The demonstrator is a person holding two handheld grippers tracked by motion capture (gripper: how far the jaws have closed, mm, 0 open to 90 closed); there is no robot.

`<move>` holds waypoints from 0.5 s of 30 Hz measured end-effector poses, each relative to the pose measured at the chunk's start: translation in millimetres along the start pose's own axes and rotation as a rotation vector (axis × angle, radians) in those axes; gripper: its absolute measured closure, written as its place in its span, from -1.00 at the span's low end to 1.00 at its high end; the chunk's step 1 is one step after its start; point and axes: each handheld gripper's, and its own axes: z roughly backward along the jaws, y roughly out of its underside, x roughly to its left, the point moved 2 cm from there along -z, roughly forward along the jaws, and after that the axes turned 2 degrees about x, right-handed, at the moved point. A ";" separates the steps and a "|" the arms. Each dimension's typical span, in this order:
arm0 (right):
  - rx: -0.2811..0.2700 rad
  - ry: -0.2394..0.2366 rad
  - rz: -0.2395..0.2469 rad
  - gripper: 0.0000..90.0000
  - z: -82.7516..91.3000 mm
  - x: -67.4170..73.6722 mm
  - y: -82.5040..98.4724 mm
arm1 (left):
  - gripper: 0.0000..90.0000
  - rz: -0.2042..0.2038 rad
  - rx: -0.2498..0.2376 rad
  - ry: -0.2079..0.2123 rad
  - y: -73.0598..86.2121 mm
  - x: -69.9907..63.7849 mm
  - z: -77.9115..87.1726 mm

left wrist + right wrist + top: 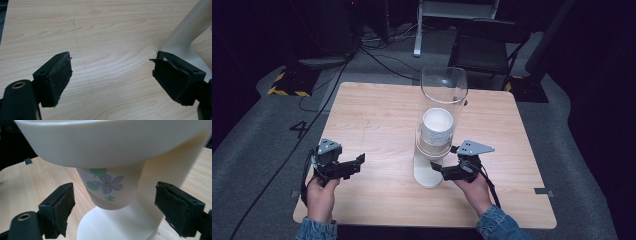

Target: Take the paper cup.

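Here, seen from the high view, a light wooden table [377,115] stands on a grey carpet floor [257,130], and the room behind it is very dark. A black chair [489,47] stands past the far edge of the table, black cables [377,57] run over the floor, and yellow and black tape [287,85] marks a spot at the far left. On the table stands a white cup holder [428,172] with a tall clear tube [443,100], and a stack of paper cups [437,127] sits inside it. The left gripper [354,164] rests low over the table, well apart from the holder, and its jaws are wide apart with nothing in them. The right gripper [443,162] is just beside the bottom of the holder. In the left gripper view, bare wood with a faint pencil line [73,23] lies between the jaws, and the holder's white foot [180,47] shows at the right. In the right gripper view, a cup with purple flowers [108,190] pokes out under the holder's white ring [100,145], above the round base [107,227]. The jaws stand apart on either side of the cup and do not touch it.
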 end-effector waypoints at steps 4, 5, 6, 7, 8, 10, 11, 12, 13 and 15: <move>-0.003 0.000 0.020 -0.63 -7.0 3.4 -0.1 | -0.65 -0.001 -0.002 -0.001 0.0 -0.1 0.0; -0.003 -0.001 0.023 -0.62 -9.1 4.0 -0.1 | -0.65 -0.002 -0.001 -0.001 0.0 -0.1 0.0; -0.003 0.004 0.020 -0.61 -13.1 4.6 0.3 | -0.65 -0.002 -0.001 -0.001 0.1 -0.2 0.0; -0.004 0.006 0.021 -0.61 -14.1 4.6 0.3 | -0.65 0.000 0.000 0.000 0.1 -0.3 -0.1; -0.009 0.010 0.020 -0.61 -16.6 4.5 0.4 | -0.65 0.000 0.000 0.000 0.2 -0.3 -0.2; -0.011 0.017 0.018 -0.59 -19.5 4.7 0.7 | -0.65 0.000 0.001 0.001 0.4 -0.1 -0.3; -0.014 0.023 0.019 -0.59 -21.5 4.8 0.9 | -0.65 0.000 0.001 0.001 0.4 -0.1 -0.4; -0.014 0.023 0.019 -0.59 -21.5 4.8 0.9 | -0.65 0.000 0.001 0.001 0.4 -0.1 -0.4; -0.019 0.040 0.012 -0.61 -24.6 5.0 1.3 | -0.65 -0.002 0.002 0.003 0.5 0.1 -0.3; -0.033 0.049 0.007 -0.59 -26.6 5.4 1.4 | -0.65 -0.002 0.000 0.005 0.6 0.1 -0.5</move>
